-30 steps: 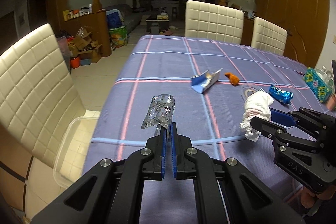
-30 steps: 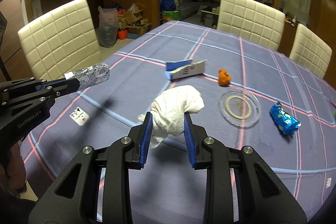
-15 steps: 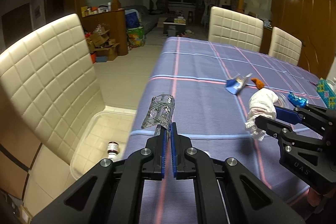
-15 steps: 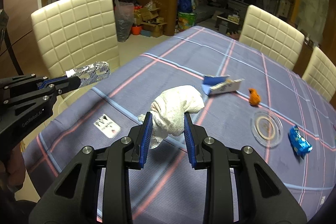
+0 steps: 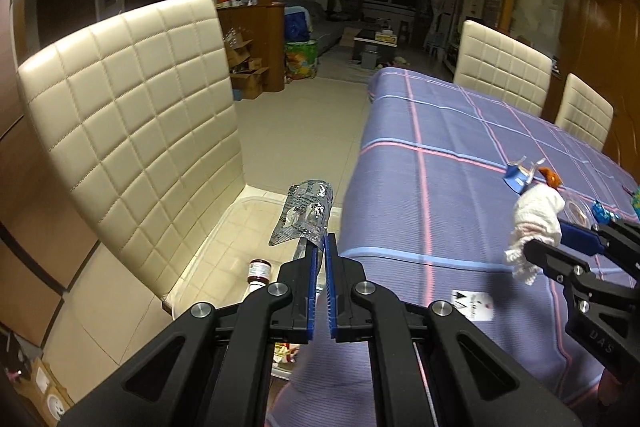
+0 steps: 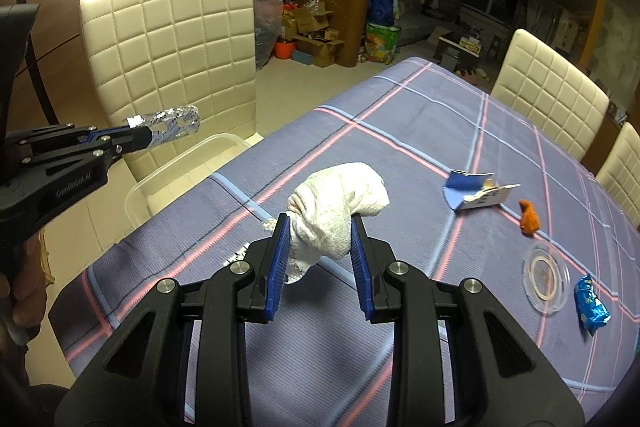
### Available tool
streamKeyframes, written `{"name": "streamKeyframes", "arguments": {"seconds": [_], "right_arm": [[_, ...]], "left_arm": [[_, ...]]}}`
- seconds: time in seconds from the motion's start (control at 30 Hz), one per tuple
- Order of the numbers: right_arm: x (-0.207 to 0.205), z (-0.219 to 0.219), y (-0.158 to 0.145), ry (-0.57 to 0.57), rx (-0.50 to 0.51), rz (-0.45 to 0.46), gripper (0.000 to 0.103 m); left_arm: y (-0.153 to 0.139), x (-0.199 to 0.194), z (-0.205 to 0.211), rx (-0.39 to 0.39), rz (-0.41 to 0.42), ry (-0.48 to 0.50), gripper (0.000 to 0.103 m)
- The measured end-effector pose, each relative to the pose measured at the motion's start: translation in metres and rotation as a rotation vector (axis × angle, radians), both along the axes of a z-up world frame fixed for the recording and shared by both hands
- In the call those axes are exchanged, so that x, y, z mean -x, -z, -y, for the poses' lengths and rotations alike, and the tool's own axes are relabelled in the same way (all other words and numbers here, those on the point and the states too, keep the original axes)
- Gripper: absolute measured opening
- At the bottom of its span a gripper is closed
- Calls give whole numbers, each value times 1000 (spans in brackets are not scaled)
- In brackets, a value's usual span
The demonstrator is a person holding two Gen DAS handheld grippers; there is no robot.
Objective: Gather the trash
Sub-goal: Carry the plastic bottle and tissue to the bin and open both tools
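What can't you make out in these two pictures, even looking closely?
- Clear plastic bin, left wrist view: its near part and most contents sit behind the left gripper; only a small jar shows clearly.
- Printed slip on the tablecloth, same view: print too small to read.
- Blue carton, right wrist view: lettering too small.
- The person, right wrist view: only a hand at the left edge.

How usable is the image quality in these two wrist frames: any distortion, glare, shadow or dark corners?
Left wrist view: strong fisheye bends the chair back; corners vignette black; the silver blister pack glints but stays legible. Right wrist view: same barrel distortion; the white wad in the right gripper is bright yet textured; soft shadow on the tablecloth; far room dim.
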State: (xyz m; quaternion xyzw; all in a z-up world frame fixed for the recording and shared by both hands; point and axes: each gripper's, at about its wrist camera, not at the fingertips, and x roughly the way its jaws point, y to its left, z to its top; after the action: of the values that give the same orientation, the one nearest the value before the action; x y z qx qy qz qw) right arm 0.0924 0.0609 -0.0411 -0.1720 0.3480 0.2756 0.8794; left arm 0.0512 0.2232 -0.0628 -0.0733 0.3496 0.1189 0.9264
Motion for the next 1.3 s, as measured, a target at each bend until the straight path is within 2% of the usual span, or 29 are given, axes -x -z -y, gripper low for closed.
{"name": "streamKeyframes", "arguments": {"seconds": [0.37,0.47,0.5,0.53,0.6,0.67,0.9,1.13,1.3], "right_arm": [[-10,-22,11,-14,29,-30,31],[-14,-27,15,-18,35,-45,31],[-16,-30,17,-19,37,-50,31],[-16,-32,18,-20,38,-53,31],[-18,-35,19,-25,41,-56,31],[-19,-41,21,-32,45,-57,31],[-19,-66,25,-74,58,-65,31],[-10,-98,20,-145,62,-38,33],[-7,-115,15,-176,66,-16,33]], "left_arm": [[15,-13,-20,41,-18,-17,5],[21,-17,-26,63,-43,-30,9],[23,-18,-28,73,-49,-27,23],[24,-18,-30,82,-49,-28,52],[24,-13,-35,72,-11,-51,78],[21,-8,-37,52,12,-56,78],[29,3,-55,49,-9,-92,78],[36,22,-67,-2,-30,-138,78],[36,33,-81,-4,-26,-172,78]]}}
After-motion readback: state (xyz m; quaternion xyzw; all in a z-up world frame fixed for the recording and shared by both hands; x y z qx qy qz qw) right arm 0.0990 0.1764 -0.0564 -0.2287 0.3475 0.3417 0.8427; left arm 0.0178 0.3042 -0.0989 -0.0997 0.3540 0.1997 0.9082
